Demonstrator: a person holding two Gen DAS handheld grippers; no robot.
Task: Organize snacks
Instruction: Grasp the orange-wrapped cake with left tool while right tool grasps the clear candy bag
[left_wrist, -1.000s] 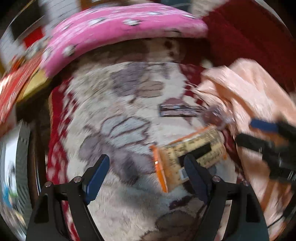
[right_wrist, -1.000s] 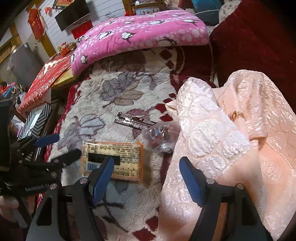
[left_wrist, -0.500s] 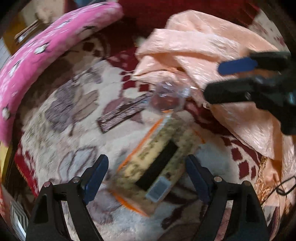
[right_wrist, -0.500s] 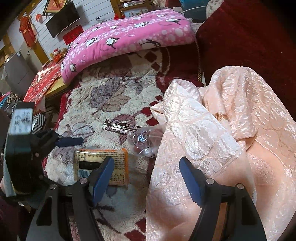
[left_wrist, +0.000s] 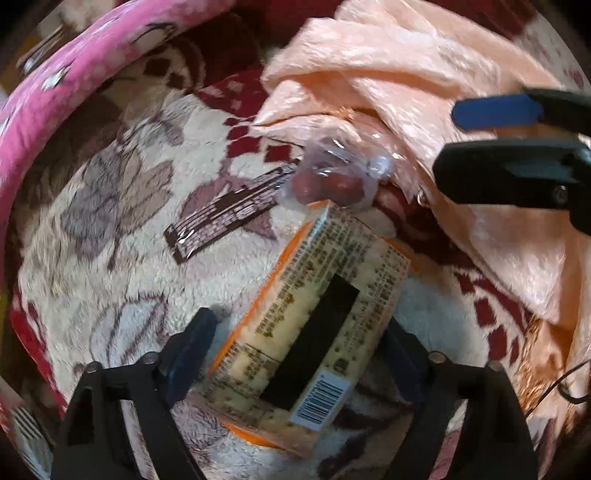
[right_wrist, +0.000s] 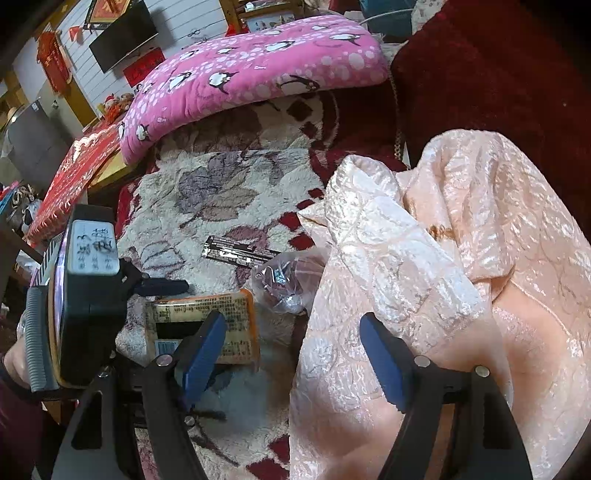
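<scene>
Both grippers wide: left gripper (left_wrist: 295, 354) straddles orange snack pack (left_wrist: 314, 332); right gripper (right_wrist: 291, 350) beside it.

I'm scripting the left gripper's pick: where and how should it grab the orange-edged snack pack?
Grip the orange-edged snack pack across its narrow width at the barcode end, from above. It lies flat on the blanket, and the open left gripper already straddles its long sides.

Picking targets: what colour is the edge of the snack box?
Orange, on the snack box, clearest in left wrist view.
</scene>
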